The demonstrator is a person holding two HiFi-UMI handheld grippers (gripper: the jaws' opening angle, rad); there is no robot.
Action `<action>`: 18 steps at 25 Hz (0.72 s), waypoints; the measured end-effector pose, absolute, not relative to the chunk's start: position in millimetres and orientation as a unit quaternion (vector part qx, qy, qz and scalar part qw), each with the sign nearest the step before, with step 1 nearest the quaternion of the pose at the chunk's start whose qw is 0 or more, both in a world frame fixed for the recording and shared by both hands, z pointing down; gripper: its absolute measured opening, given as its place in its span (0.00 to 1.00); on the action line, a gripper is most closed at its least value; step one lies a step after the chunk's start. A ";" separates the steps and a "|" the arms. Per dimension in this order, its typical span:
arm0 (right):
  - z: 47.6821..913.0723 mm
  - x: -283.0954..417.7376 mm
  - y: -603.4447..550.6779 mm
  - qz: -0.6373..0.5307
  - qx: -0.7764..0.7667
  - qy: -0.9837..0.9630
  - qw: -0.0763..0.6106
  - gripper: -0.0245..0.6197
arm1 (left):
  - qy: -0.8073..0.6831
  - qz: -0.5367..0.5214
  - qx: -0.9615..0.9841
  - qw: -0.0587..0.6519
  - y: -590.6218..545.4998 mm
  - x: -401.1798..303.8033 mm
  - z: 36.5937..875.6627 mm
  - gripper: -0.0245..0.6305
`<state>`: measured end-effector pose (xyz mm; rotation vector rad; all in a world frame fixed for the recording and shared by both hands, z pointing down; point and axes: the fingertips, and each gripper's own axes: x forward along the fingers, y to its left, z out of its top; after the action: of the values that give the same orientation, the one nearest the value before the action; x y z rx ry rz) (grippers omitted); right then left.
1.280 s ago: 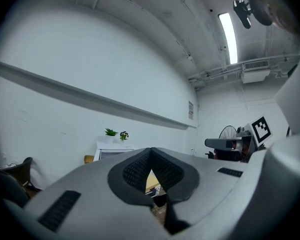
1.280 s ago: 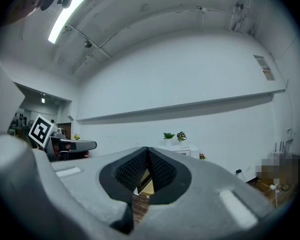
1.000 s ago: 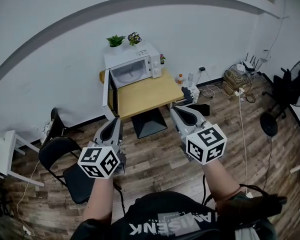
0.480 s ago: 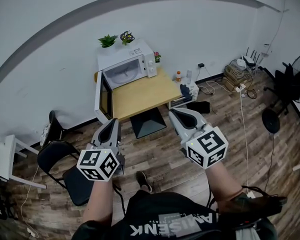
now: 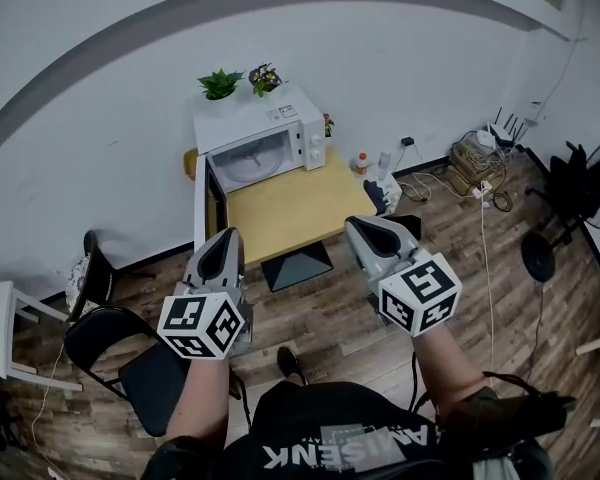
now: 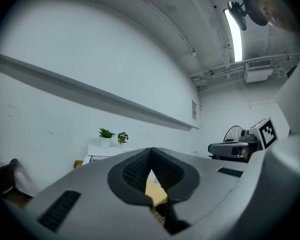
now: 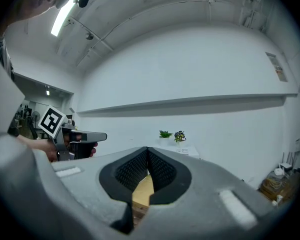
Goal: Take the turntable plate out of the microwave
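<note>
left tongs (image 5: 229, 236), right tongs (image 5: 354, 225) closed, microwave (image 5: 265, 136) ahead

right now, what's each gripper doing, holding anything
Left gripper: closed, holding nothing.
Right gripper: closed, holding nothing.

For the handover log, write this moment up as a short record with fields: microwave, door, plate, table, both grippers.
microwave: white, at the table's far end, two potted plants on top
door: swung open
turntable plate: inside the microwave
table: light wooden top
left gripper: fingers together, empty, away from the microwave
right gripper: fingers together, empty, away from the microwave
</note>
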<state>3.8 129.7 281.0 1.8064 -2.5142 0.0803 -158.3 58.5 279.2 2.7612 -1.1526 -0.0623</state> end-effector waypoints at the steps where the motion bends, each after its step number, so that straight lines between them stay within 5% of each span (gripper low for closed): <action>1: 280.1 1.6 114.9 0.029 0.584 -0.811 0.023 0.04 | -0.381 -0.021 0.921 0.078 44.2 -159.3 277.4 0.04; 18: 277.7 -30.5 -64.7 0.048 0.602 -0.797 0.018 0.04 | -0.359 -0.012 0.928 0.095 -121.7 -180.8 280.2 0.04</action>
<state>-30.5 -64.7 277.7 1.8703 -2.4751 0.1487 -180.8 -121.7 280.2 2.7518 -1.0634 -0.0348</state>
